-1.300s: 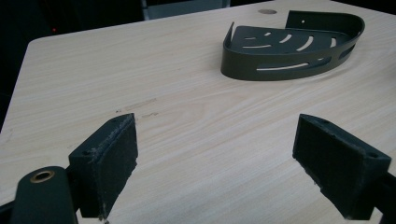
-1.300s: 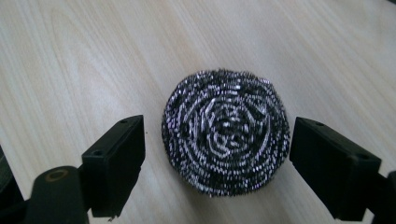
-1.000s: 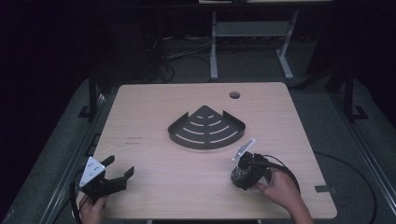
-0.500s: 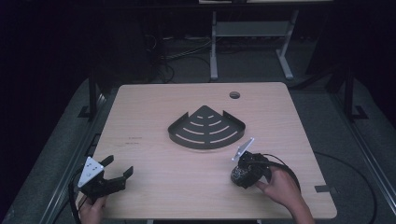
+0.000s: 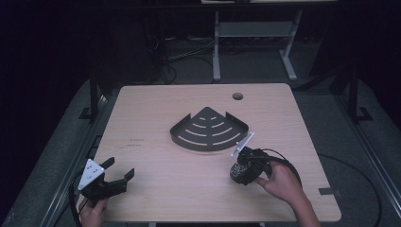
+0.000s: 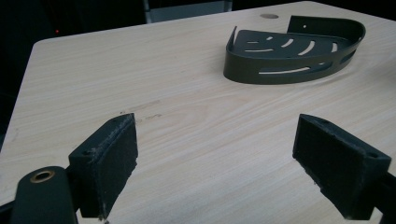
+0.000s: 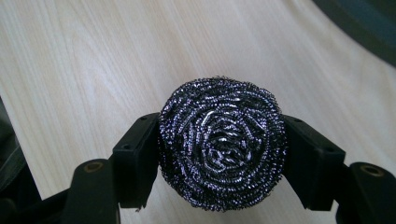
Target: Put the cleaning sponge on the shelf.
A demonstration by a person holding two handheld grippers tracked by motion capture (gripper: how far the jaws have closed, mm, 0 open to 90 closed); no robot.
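Our right gripper (image 7: 219, 149) is clamped on a steel wool scourer (image 7: 222, 144), low over the counter (image 5: 156, 109) at its near right. Our left gripper (image 6: 217, 163) hangs at the near left, jaws wide apart. Between them, farther off, a dark corner shelf tray (image 5: 208, 130) sits mid-counter.

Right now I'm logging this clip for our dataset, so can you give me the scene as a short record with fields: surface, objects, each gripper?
surface: wooden table, with a round hole near the far edge
object 1: dark slotted corner shelf, lying flat mid-table, nothing in it
object 2: steel wool scourer, between the right jaws, near the shelf
left gripper: jaws wide apart, holding nothing, at the near left corner
right gripper: closed on the scourer, one jaw at each side
hands: one on each gripper, at the near edge
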